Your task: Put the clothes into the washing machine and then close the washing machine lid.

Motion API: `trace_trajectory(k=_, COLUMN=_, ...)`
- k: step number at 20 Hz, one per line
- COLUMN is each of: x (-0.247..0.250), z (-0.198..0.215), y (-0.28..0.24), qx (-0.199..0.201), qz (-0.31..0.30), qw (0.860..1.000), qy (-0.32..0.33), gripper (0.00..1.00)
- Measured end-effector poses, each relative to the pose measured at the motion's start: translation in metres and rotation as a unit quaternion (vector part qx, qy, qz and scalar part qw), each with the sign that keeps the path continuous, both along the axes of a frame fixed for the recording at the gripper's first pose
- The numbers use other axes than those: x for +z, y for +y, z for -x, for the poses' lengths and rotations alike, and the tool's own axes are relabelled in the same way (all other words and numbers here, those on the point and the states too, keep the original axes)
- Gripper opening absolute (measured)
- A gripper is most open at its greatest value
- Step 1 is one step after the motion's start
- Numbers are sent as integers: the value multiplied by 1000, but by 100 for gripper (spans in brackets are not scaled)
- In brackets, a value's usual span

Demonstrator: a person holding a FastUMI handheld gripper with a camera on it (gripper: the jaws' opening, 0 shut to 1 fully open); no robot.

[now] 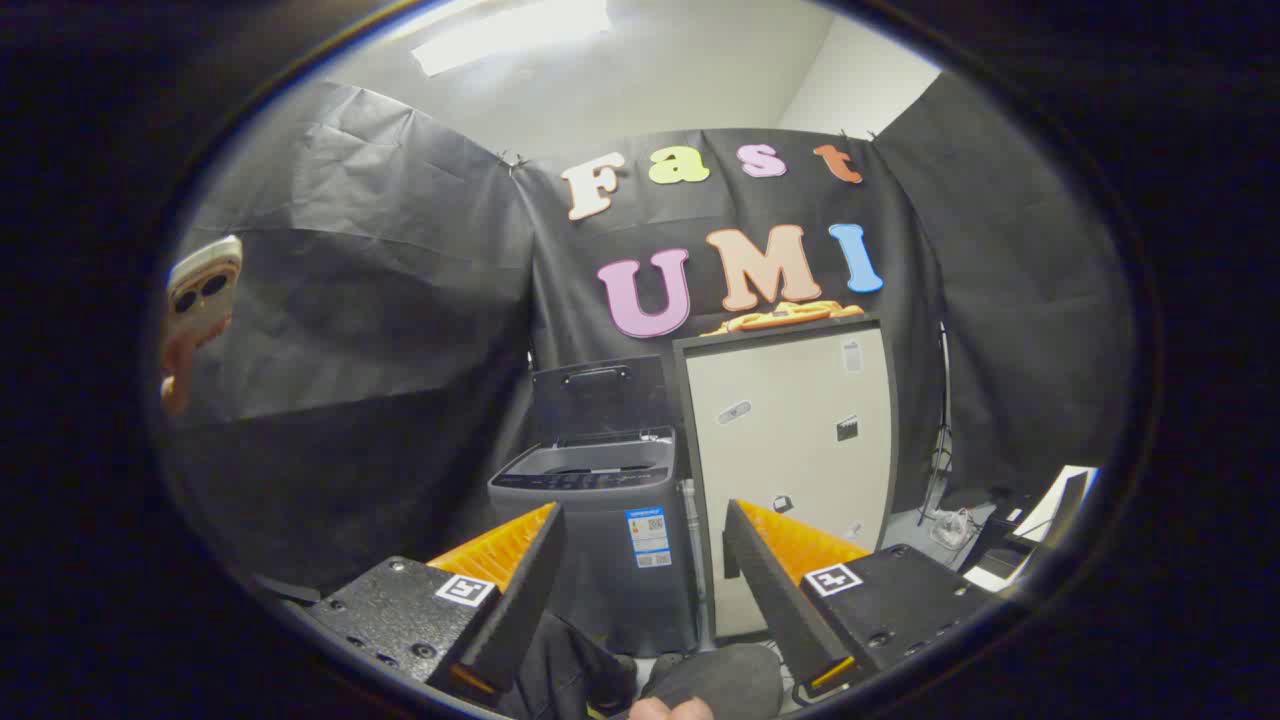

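The tool (645, 540) is spread wide open, its two fingers holding nothing. Beyond them stands the washing machine (600, 530), a dark grey top-loader with its lid (598, 398) raised upright at the back. A pale cabinet (790, 450) stands just beside it. Dark clothes (700, 680) lie low between the fingers.
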State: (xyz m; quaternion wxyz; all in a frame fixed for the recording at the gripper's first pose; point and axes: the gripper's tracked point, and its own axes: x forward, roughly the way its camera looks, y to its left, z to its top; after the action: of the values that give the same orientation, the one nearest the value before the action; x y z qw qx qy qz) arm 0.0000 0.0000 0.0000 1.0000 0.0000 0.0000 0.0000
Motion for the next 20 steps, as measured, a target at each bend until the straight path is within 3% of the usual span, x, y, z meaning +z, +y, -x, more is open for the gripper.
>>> trace_trajectory(k=20, x=-7, z=-1, y=-1, qx=-2, qz=3, qw=1000, qy=9, gripper=97)
